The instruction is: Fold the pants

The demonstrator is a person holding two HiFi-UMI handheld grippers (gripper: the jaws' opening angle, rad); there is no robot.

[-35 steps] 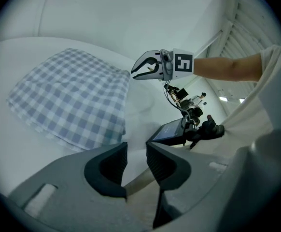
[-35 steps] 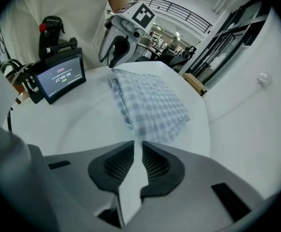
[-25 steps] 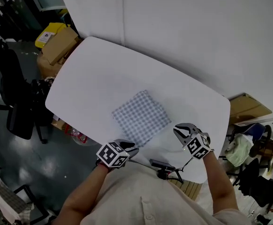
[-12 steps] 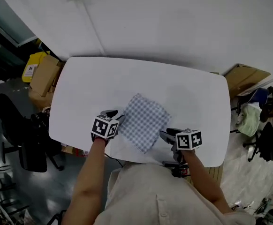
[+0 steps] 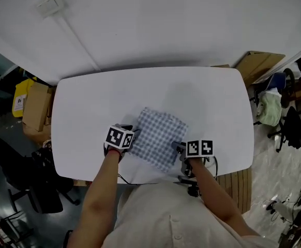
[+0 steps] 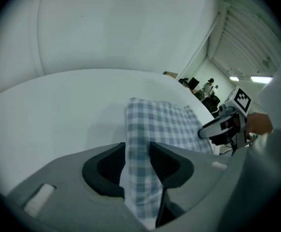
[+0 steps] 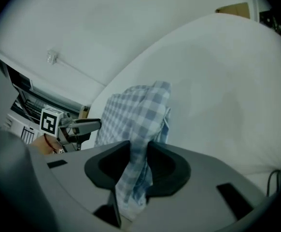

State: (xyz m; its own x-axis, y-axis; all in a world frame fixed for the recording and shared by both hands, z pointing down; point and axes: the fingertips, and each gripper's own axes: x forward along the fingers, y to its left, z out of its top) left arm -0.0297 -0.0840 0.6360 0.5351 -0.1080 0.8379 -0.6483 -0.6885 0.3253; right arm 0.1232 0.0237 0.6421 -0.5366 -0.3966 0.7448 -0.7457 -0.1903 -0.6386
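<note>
**Pants sit btwn the two grippers, one on each long edge**

Checked pants [image 5: 158, 137], already down to a small rectangle, lie near the front of the white table [image 5: 88, 107]. Long axis runs roughly away from the person w/ a slight tilt. Left gripper [image 6: 138, 161] straddles the left long edge. Its jaws have just been opening, w/ cloth btwn them but not squeezed afaict. Right gripper [image 7: 138, 163] is on the opposite edge, nearer the person. Its jaws have just been closing and pinch a bunched ridge of cloth. Both are at the cloth, so neither's nearer. Most of it lies ahead of both, so imo the next fold goes away from the person.
</note>
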